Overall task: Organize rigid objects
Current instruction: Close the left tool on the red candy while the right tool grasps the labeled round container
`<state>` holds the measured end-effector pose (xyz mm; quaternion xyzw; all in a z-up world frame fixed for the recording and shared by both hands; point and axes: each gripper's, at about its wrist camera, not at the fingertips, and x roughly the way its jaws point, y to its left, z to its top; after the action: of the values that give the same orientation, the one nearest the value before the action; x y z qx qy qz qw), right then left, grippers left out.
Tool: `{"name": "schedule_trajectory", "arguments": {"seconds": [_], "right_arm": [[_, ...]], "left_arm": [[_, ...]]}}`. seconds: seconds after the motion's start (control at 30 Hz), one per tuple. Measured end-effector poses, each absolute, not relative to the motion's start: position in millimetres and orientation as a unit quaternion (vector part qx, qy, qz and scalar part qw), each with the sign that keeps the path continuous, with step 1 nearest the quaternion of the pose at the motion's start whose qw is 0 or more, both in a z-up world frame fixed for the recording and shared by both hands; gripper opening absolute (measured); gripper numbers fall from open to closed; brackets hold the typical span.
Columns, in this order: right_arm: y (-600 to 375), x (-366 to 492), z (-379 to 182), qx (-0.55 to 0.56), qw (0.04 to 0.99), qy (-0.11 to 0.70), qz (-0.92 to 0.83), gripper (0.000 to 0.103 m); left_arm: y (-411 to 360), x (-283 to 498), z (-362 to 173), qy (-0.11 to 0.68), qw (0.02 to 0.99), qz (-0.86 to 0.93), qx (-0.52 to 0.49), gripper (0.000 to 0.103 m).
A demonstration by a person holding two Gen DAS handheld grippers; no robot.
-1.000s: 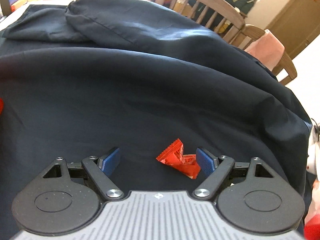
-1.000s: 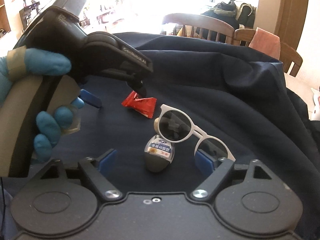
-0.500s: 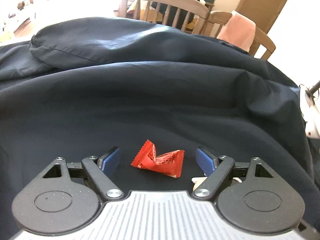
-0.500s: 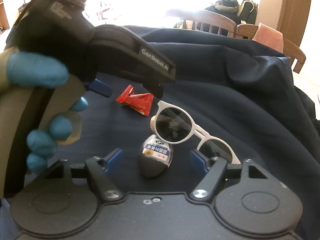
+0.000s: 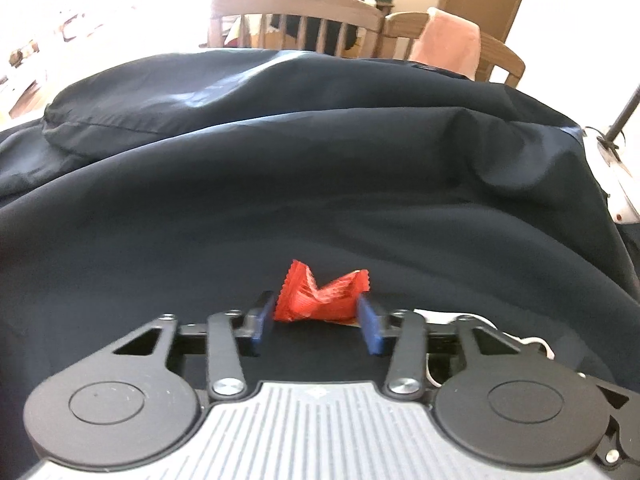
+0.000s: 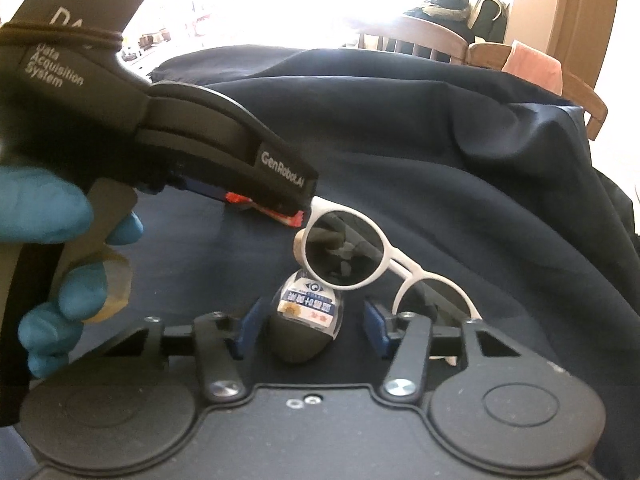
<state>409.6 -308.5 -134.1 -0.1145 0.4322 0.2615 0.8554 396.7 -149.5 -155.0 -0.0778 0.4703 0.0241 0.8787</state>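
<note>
Two claws are in view over the dark cloth [image 5: 280,200]. My left claw [image 5: 316,316] has its blue pads [image 5: 370,328] closed in against both sides of the red wrapper [image 5: 320,300], which sits between the fingertips and sticks out ahead of them. My right claw [image 6: 310,330] stands partly open, gripping nothing; the dark egg-shaped item [image 6: 304,336] with a printed label lies between its pads, clear of both. White sunglasses [image 6: 360,264] lie just ahead of the right claw, one lens over the egg's far end. From the right camera, the left claw's tip is just beside the sunglasses' frame.
</note>
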Motion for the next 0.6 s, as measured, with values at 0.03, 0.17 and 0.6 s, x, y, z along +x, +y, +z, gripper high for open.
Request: {"name": "schedule_trajectory", "arguments": {"seconds": [0.03,0.17,0.6], "right_arm": [[-307.5,407.5,-134.2,-0.117,0.856,0.430,0.262,0.042],[-306.3,401.8,-134.8,-0.120,0.858,0.426,0.260,0.040],[-325.8,376.5,-114.9,-0.095,0.852,0.434,0.278,0.040]], "left_arm": [[-150.7,396.1,-154.7,0.470,0.879,0.020,-0.074,0.037],[-152.5,394.6,-154.3,0.469,0.881,0.015,-0.062,0.035],[-123.9,359.6,-151.9,0.491,0.869,-0.011,-0.060,0.021]]}}
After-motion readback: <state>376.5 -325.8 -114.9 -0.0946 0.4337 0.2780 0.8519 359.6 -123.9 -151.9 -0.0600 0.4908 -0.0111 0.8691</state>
